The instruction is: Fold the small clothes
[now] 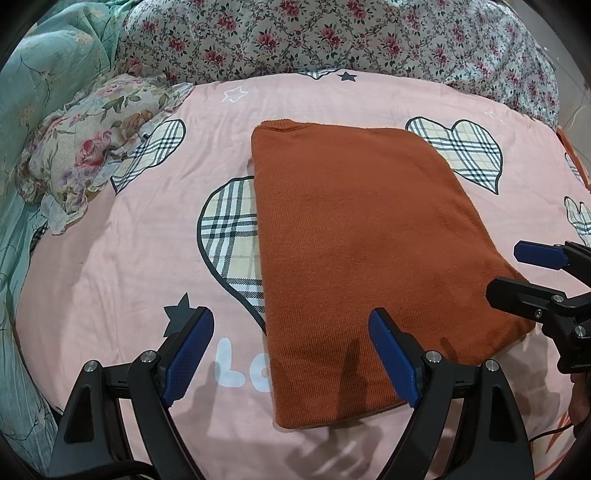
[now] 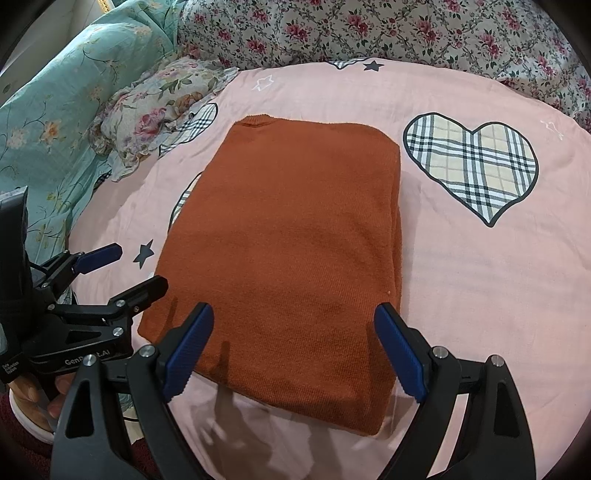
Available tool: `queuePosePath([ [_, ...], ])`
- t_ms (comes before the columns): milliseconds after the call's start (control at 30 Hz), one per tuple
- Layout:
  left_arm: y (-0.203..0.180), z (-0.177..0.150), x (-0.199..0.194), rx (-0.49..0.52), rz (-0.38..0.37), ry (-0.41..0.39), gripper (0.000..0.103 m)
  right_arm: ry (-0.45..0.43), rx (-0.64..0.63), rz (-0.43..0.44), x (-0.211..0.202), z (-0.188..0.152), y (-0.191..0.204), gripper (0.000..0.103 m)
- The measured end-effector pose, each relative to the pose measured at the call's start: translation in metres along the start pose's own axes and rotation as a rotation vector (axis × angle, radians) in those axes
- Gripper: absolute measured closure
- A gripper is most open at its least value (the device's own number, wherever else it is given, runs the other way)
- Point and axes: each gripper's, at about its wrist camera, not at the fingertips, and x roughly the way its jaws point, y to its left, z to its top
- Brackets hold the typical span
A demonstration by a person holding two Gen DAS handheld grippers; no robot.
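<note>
On pink heart-print bedsheet (image 2: 480, 295), ribbed rust knit sweater (image 2: 295, 240) lies folded rectangular.

Both wrist views look steeply down, close — sharing the sweater (image 1: 362, 258).

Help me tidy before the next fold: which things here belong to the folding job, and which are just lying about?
Job: rust-orange knit garment, left gripper, right gripper.

Lying about: floral pillow, teal quilt, flowered quilt, pink heart-print sheet.
</note>
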Motion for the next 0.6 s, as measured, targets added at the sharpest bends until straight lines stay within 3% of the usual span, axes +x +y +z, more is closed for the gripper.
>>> queuePosePath([
  [600, -0.0004, 0.0045, -0.0014, 0.007, -0.002, -0.006, 0.017, -0.002, 0.0, 0.0, -0.0022, 0.0016, 0.0001, 0.014],
])
